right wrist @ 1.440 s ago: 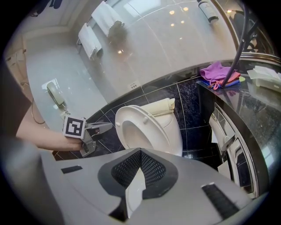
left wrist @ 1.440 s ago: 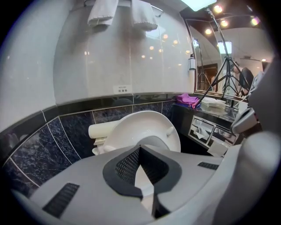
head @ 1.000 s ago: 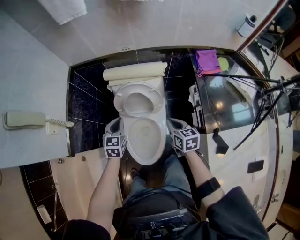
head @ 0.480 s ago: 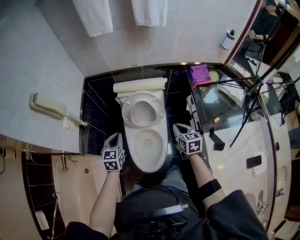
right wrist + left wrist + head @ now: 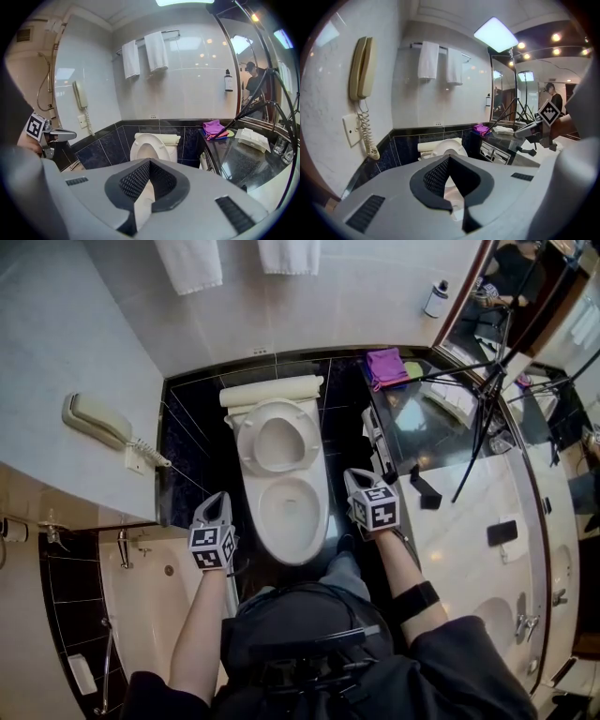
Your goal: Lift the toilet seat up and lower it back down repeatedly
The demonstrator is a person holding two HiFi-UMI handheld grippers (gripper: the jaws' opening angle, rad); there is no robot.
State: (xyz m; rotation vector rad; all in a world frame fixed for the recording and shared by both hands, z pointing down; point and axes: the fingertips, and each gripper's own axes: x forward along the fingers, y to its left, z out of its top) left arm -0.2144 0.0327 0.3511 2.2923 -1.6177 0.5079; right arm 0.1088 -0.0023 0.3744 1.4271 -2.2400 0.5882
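Observation:
The white toilet [image 5: 292, 512] stands against the black tiled wall, its seat [image 5: 278, 440] raised and leaning back on the cistern. My left gripper [image 5: 221, 498] hovers left of the bowl and my right gripper [image 5: 352, 476] right of it. Both are apart from the rim, shut, and hold nothing. In the left gripper view the jaws of the left gripper [image 5: 449, 158] meet in front of the upright seat [image 5: 451, 147]. In the right gripper view the right gripper [image 5: 149, 161] points at the seat [image 5: 149, 145] in the same way.
A wall phone [image 5: 98, 420] hangs at the left, with towels [image 5: 192, 261] above the toilet. A dark glass counter [image 5: 441, 418] with a purple cloth [image 5: 384, 365] lies to the right. A tripod [image 5: 487, 399] stands over it. The bathtub [image 5: 141, 606] is at the lower left.
Both grippers have drawn back from the sides of the bowl toward the person and risen. The seat has stayed upright throughout.

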